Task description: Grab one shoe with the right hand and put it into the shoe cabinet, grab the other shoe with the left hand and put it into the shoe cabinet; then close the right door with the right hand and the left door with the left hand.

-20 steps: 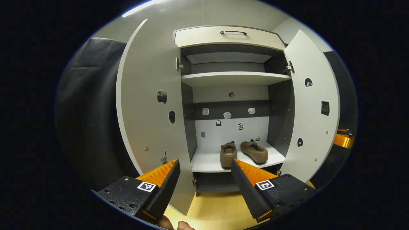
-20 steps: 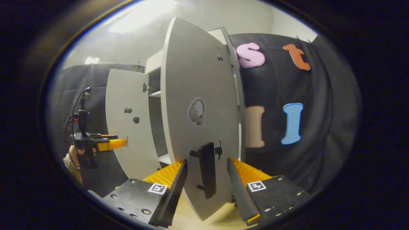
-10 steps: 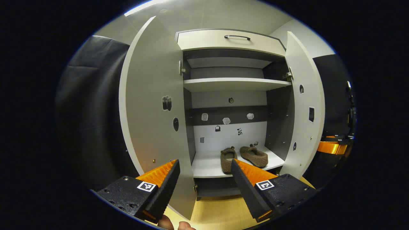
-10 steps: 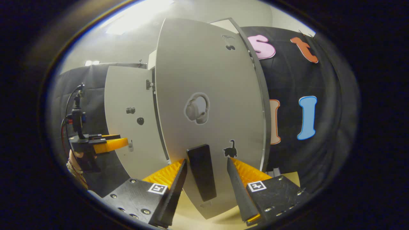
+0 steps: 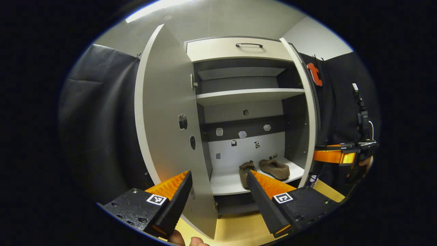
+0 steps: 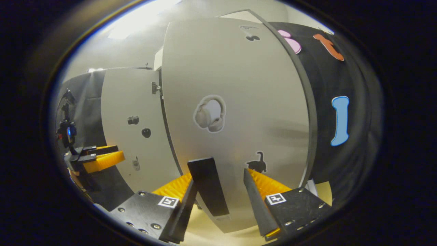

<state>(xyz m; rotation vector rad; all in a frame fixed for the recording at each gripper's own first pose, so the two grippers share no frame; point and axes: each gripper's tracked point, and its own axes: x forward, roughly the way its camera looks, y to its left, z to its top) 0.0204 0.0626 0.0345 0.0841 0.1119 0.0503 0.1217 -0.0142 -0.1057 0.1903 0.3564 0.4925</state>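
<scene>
Behind the right door (image 6: pixel 235 102), cabinet shelves and shoes are hidden.

Two shoes (image 5: pixel 266 169) sit in one shoe cabinet (image 5: pixel 239 49) with two doors (image 5: pixel 164 130) and two grippers (image 5: pixel 218 201).

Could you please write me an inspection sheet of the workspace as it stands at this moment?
Surface: light wooden floor under the cabinet.
Job's things: two brown shoes on the bottom shelf; left door wide open; right door partly swung in, seen edge-on from the left gripper view.
Clutter: nothing seen.
Grippers: left gripper open, holding nothing; right gripper open, its fingers either side of the door handle.
Cables: wiring on the right gripper's rig.
Surroundings: black cloth wall; top drawer closed.
</scene>
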